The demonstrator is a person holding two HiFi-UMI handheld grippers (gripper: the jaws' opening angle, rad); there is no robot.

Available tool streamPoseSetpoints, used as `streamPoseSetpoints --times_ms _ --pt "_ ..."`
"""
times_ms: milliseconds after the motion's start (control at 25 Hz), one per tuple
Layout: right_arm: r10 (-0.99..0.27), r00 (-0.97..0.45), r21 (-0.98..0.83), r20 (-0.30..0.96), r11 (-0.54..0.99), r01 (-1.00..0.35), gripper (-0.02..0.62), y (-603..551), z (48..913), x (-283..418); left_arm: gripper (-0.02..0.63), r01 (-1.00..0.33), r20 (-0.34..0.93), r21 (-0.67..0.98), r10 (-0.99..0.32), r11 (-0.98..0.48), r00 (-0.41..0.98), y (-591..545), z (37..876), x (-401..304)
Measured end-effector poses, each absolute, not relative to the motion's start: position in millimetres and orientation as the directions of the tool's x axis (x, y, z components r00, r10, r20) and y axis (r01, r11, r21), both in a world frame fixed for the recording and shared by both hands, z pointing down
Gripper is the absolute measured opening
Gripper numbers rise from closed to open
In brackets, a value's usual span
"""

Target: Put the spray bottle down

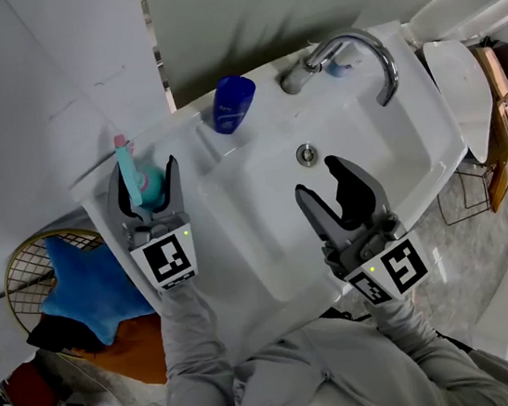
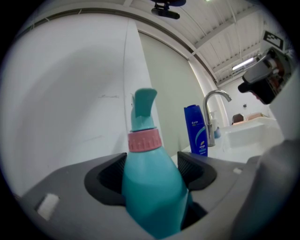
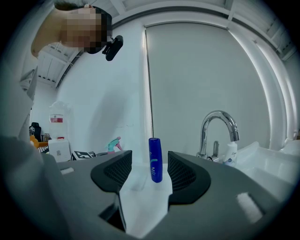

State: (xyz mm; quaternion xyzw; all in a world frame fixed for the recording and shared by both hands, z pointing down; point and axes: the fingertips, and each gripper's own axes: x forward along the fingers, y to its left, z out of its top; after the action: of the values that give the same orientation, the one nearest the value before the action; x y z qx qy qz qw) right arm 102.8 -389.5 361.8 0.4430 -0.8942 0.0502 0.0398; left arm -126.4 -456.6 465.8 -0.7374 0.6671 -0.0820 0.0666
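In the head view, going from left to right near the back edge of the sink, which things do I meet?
spray bottle, held in the left tongs → blue bottle → faucet

The left gripper (image 1: pixel 147 177) holds a teal spray bottle (image 1: pixel 132 182) upright over the white sink's (image 1: pixel 260 243) left corner. The right gripper (image 1: pixel 318 179), jaws apart, hangs above the basin. A blue bottle (image 1: pixel 232 103) stands at the far rim, left of the chrome faucet (image 1: pixel 359 47).
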Motion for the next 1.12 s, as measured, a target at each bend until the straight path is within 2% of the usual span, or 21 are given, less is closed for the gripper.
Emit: streamPoseSetpoints --times_ms 1120 --pt "-0.79 -0.607 -0.061 0.087 0.604 -0.795 0.238 -383.9 352.1 102.9 0.383 -0.975 0.034 -0.189 -0.994 -0.113 0.109 -439.4 449.1 -120.5"
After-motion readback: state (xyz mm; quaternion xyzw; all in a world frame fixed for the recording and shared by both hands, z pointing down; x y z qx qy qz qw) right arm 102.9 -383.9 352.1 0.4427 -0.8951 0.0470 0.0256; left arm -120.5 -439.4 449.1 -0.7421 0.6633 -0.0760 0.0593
